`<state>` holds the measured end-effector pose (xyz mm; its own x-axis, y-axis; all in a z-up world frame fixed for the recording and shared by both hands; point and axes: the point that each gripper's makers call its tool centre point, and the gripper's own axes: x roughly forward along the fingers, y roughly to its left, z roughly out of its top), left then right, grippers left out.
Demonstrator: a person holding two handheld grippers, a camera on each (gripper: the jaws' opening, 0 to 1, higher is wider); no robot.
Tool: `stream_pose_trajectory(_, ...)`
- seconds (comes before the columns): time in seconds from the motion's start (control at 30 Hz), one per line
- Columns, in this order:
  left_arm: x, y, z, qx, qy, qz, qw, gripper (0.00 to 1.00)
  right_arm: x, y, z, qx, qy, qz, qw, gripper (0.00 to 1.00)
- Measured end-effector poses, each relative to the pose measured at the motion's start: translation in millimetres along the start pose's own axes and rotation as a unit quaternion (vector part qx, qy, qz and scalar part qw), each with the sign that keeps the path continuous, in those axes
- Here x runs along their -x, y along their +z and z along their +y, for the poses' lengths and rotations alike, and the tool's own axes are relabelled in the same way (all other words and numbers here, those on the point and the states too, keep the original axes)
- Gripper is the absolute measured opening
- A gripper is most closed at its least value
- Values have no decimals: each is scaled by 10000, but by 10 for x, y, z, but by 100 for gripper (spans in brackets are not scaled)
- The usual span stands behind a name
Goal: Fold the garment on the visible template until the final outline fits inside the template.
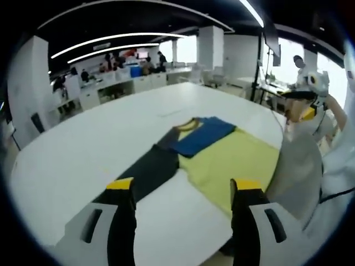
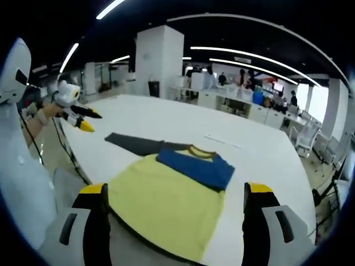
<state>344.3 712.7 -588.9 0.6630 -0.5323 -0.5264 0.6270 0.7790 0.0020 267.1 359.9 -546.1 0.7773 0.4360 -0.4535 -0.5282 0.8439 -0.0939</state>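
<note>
Office desks and white pillars are filling the background under long ceiling light strips, and a large white table (image 1: 83,144) is spreading across the middle of both views. On it a T-shirt (image 1: 222,155) is lying flat, yellow in the body with a blue panel folded over near the collar and a dark grey sleeve (image 1: 150,172) stretching toward the lower left of the left gripper view. In the right gripper view the T-shirt (image 2: 166,194) is sitting at the centre, its grey sleeve (image 2: 136,144) reaching to the upper left.

The left gripper (image 1: 184,188) is hovering above the table, jaws spread wide and holding nothing, with the garment lying between and beyond its yellow tips. The right gripper (image 2: 176,194) is likewise gaping, empty, over the near edge of the shirt.

At the right edge of the left gripper view the right gripper (image 1: 310,94) is showing beside a white sleeve. At the upper left of the right gripper view the left gripper (image 2: 75,111) is appearing, held off the table's edge.
</note>
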Motion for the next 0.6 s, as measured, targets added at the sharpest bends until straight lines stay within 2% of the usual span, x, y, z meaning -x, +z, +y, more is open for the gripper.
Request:
stream_pose_trajectory(0.23,-19,-116,169,129,83,66,9999,54,-2,-13,5,-7,12,21,10000,100)
stream_pose_trajectory(0.33,-34,-145,267,166,199,27,9997,47,-3,-19,3,-16,9,32,10000,100)
stream_pose_trajectory(0.5,-88,-273,464,204,376,176,9989,43,-8,-17,11,-15,14,31,10000,100)
stream_pose_trajectory(0.6,-106,-330,581,298,482,207,9982,36,-2,-16,6,-16,-1,26,10000,100)
